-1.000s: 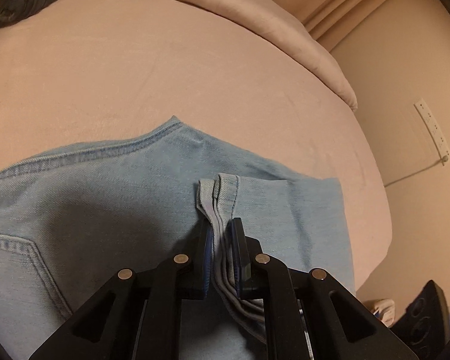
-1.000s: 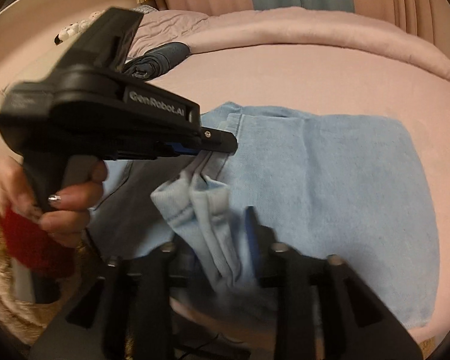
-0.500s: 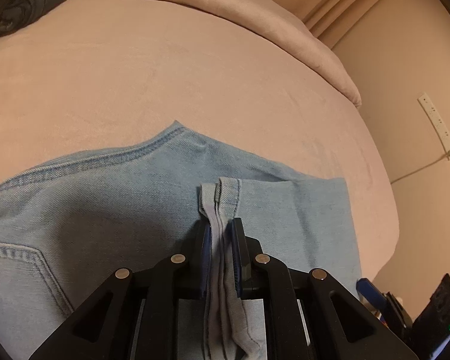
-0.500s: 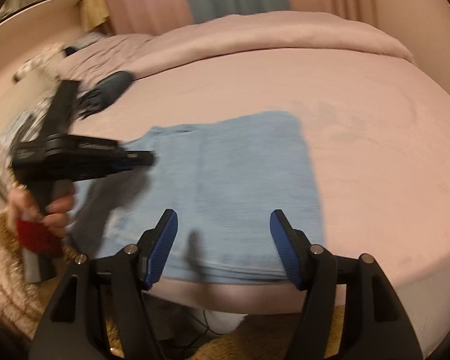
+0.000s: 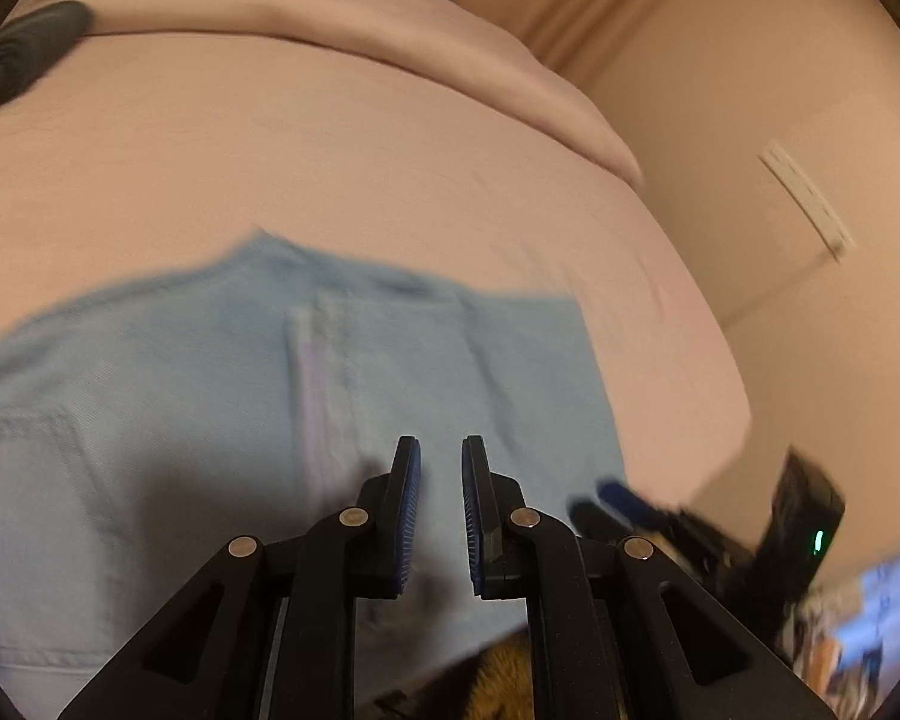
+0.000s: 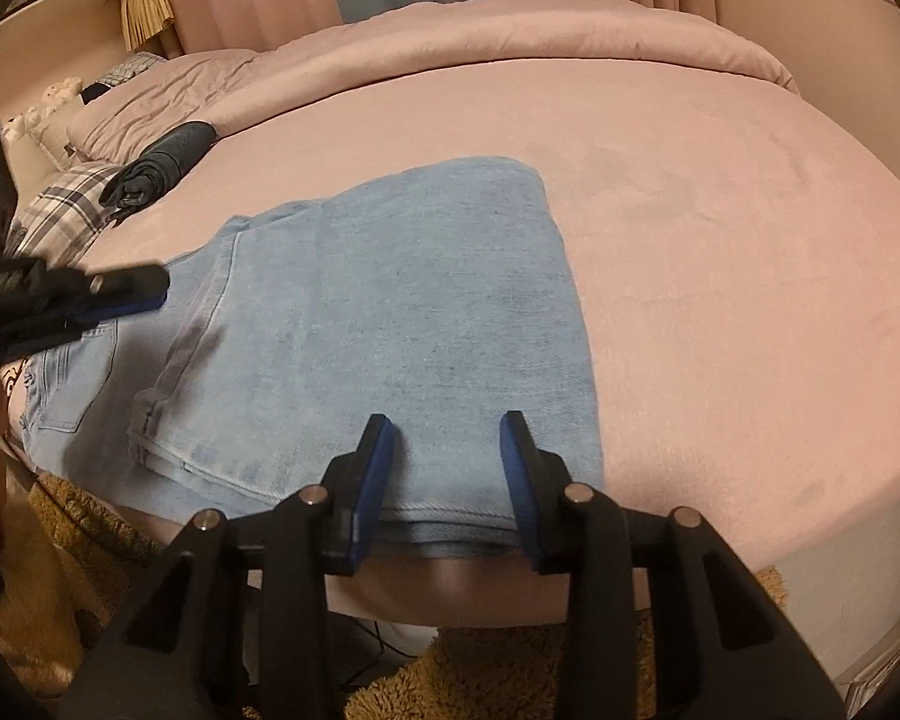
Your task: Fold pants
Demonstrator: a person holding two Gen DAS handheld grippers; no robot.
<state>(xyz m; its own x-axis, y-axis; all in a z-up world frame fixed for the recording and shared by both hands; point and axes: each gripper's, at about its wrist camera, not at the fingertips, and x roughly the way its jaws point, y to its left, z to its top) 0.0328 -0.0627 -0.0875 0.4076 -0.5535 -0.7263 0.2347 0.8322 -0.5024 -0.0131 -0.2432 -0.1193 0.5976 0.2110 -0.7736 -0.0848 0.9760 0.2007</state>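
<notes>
Lying flat on the pink bed (image 6: 690, 192), the light-blue denim pants (image 6: 390, 324) are folded over once, hems stacked at about 8 o'clock in the right wrist view, folded edge at 3 o'clock, near edge flush with the mattress edge at 6 o'clock. Left wrist view is motion-blurred; same pants (image 5: 210, 408) fill its lower half, pocket stitching at 9 o'clock.

Left gripper (image 5: 441, 480): jaws slightly apart, narrow gap, nothing between them, hovering over the denim. Also seen from the side in the right view (image 6: 120, 294), over the waist end. Right gripper (image 6: 447, 462): jaws wide apart, empty, straddling the near edge of the pants without gripping.

Handling judgement: denim looks mid-weight, soft but with some body, so it should hold a crease and drape rather than slide; not fragile, not slippery on the plush cover. Stacked layers are thick at hems and seams, so wide jaws help. Best holds: near and far corners of the folded edge at 3 o'clock, or both hem corners, pinching all layers together so the lower layers don't lag.

Dark rolled garment (image 6: 162, 168) sits at 10 o'clock, well apart.
</notes>
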